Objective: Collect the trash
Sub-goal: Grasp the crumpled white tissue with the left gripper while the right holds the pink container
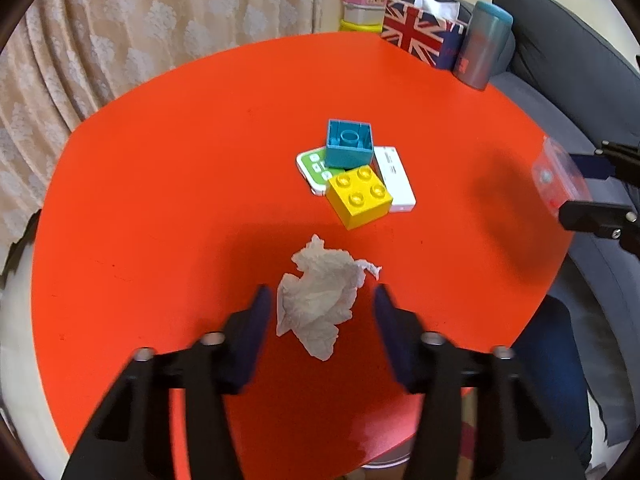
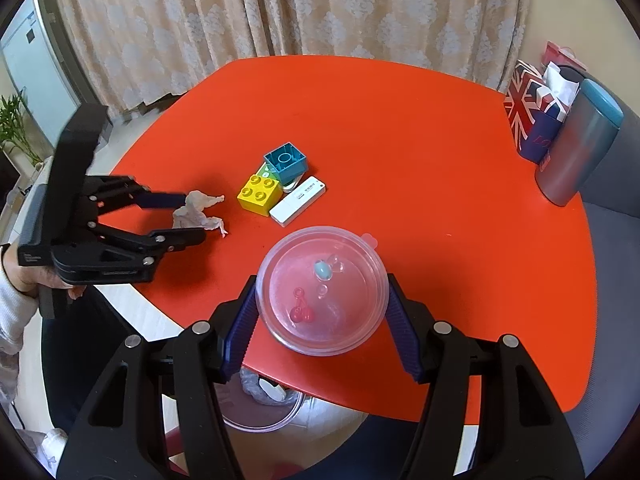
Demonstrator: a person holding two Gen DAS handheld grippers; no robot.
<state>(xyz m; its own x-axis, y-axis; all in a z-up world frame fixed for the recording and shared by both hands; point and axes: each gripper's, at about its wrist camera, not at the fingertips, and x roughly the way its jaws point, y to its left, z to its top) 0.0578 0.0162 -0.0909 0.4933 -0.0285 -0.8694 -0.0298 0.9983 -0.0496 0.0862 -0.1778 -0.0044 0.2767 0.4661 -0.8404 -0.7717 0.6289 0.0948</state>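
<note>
A crumpled white tissue (image 1: 320, 294) lies on the red table (image 1: 180, 160). My left gripper (image 1: 322, 300) is open with its fingers on either side of the tissue, not squeezing it. In the right wrist view the left gripper (image 2: 194, 218) also straddles the tissue (image 2: 198, 210). My right gripper (image 2: 322, 300) is shut on a clear pink plastic cup (image 2: 322, 292), held above the table's near edge. The cup (image 1: 558, 178) shows at the right edge of the left wrist view.
A teal brick (image 1: 349, 146), a yellow brick (image 1: 360, 196), a green card (image 1: 314, 168) and a white USB stick (image 1: 396, 180) lie mid-table. A Union Jack tissue box (image 1: 420, 34) and a grey-teal tumbler (image 1: 486, 46) stand at the far corner. A bin shows below the table (image 2: 260, 404).
</note>
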